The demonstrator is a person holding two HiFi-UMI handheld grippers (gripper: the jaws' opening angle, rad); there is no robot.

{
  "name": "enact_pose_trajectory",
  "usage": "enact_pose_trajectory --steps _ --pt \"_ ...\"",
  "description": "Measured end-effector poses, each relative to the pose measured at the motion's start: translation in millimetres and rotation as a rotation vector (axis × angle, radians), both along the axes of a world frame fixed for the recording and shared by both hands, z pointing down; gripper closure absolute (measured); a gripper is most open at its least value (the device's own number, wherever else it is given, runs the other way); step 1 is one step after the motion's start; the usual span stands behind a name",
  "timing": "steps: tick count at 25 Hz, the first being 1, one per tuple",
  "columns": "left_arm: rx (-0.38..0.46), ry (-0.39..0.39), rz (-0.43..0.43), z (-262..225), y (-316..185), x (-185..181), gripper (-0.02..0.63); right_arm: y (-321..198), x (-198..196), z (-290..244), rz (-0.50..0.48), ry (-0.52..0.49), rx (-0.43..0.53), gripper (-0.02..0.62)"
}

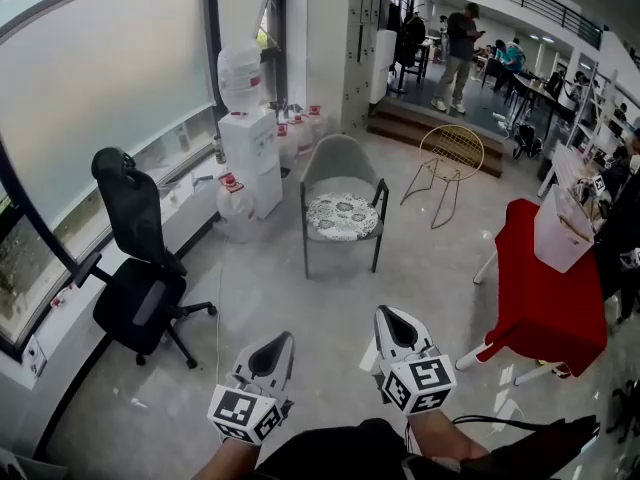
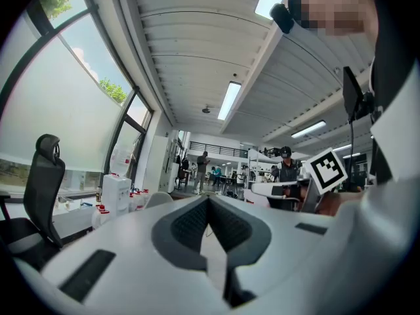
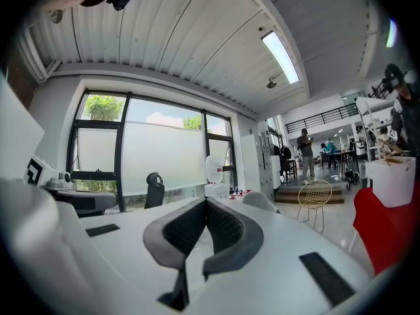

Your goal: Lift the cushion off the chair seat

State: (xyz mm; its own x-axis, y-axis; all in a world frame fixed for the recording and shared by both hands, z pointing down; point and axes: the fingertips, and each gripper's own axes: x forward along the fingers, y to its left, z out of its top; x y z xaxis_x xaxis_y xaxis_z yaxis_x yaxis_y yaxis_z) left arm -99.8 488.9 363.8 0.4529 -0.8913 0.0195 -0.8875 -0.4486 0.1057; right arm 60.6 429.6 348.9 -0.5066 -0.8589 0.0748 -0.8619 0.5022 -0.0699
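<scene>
A grey armchair [image 1: 340, 168] stands on the pale floor mid-room, and a round white cushion [image 1: 341, 216] with a dark pattern lies on its seat. Both grippers are low in the head view, well short of the chair and pointing toward it. My left gripper [image 1: 272, 353] is shut with nothing between its pads, and its own view shows the jaws meeting at the tip [image 2: 209, 199]. Beside it, my right gripper [image 1: 392, 326] is also shut and empty, its jaws closed to a point [image 3: 206, 201]. The chair's back [image 3: 259, 201] peeks above the right jaws.
A black office chair [image 1: 135, 258] stands at the left by the window. A water dispenser [image 1: 245, 133] and bottles are behind the armchair's left side. A gold wire chair [image 1: 450, 158] is at its right, and a red-covered table [image 1: 545, 288] with a white bin [image 1: 563, 230] further right. People stand far back.
</scene>
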Motion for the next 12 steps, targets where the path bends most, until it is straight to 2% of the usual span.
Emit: enact_pose_trajectory --steps 7,12 --pt "0.000 0.028 0.009 2 -3 -25 0.598 6 -21 6 0.004 0.030 -0.019 0.589" --pt "0.000 0.042 0.012 4 -16 -32 0.598 -9 -32 8 -0.006 0.040 -0.022 0.589"
